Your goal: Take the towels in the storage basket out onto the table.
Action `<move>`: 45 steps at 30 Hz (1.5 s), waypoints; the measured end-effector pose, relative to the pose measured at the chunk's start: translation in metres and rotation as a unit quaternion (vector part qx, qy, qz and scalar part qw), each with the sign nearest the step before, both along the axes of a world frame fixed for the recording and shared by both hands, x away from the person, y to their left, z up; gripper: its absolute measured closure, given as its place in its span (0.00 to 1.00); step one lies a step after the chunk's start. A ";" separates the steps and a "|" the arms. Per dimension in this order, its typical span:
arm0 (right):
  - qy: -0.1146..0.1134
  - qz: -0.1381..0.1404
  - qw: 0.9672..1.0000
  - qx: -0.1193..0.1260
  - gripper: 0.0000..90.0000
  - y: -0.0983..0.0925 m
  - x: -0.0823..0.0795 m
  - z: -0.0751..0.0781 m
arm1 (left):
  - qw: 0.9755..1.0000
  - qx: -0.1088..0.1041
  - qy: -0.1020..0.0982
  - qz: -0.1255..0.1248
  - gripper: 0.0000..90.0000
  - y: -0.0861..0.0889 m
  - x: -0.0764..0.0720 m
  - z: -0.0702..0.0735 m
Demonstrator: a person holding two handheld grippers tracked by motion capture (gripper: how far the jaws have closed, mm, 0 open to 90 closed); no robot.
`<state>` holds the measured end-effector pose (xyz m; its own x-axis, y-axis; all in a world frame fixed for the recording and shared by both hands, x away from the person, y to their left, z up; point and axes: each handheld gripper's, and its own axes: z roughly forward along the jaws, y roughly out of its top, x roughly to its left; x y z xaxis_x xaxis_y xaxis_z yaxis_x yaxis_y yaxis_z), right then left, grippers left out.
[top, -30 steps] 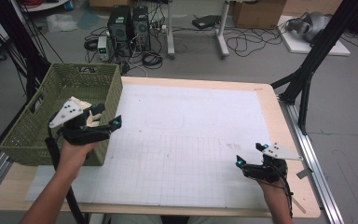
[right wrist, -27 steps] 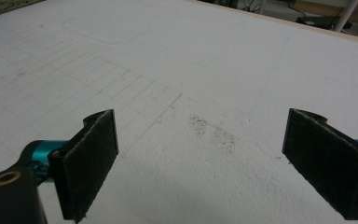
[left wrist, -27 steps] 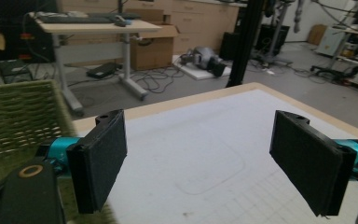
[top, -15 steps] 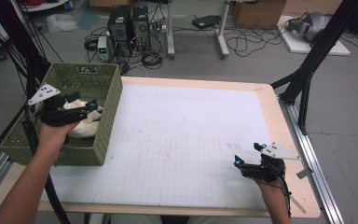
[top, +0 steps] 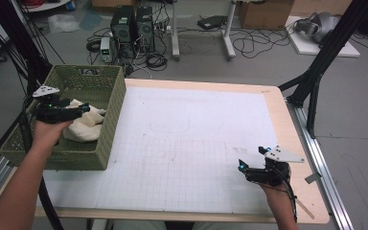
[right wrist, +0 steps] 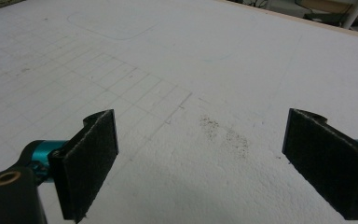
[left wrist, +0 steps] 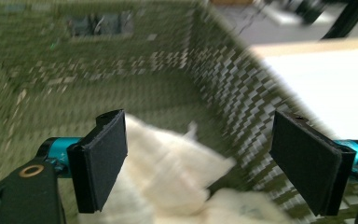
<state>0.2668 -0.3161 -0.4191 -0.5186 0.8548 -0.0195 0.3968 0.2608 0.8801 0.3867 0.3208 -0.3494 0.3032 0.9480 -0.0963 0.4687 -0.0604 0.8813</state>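
Our left gripper (left wrist: 198,163) has moved into the green basket (top: 112,124), jaws wide above the cream cloth (left wrist: 168,177); pickup likely next.

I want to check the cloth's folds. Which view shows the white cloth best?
The left gripper view: the white cloth lies close, between the open fingers, inside the green basket. The high view shows it small, partly behind the left gripper.

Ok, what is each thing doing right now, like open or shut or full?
Left gripper: open, above the cloth.
Right gripper: open, holding nothing, over the white mat.
Green basket: upright, cloth inside.
White cloth: crumpled, lying in the basket.
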 end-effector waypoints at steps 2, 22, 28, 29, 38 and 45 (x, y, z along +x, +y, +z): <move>0.000 0.000 1.000 -0.001 0.11 0.000 0.000 0.000 | 1.000 0.015 0.020 0.011 0.22 0.002 0.006 -0.005; 0.011 -0.001 1.000 -0.001 0.11 0.000 0.000 -0.003 | 0.959 0.144 0.239 0.043 0.39 -0.001 0.039 -0.054; 0.011 0.001 1.000 -0.004 0.11 0.000 0.000 -0.003 | 0.956 0.135 0.257 0.035 0.64 -0.001 0.038 -0.054; 0.011 0.001 1.000 -0.004 0.11 0.000 0.000 -0.003 | 0.956 0.133 0.258 0.038 0.64 -0.001 0.038 -0.053; 0.008 -0.003 1.000 0.006 0.11 -0.003 0.001 -0.001 | 0.981 0.044 0.178 0.058 0.81 0.011 0.025 -0.030; 0.007 -0.002 1.000 0.005 0.11 -0.003 0.000 0.000 | 0.993 -0.024 0.089 0.068 0.81 0.019 0.010 -0.007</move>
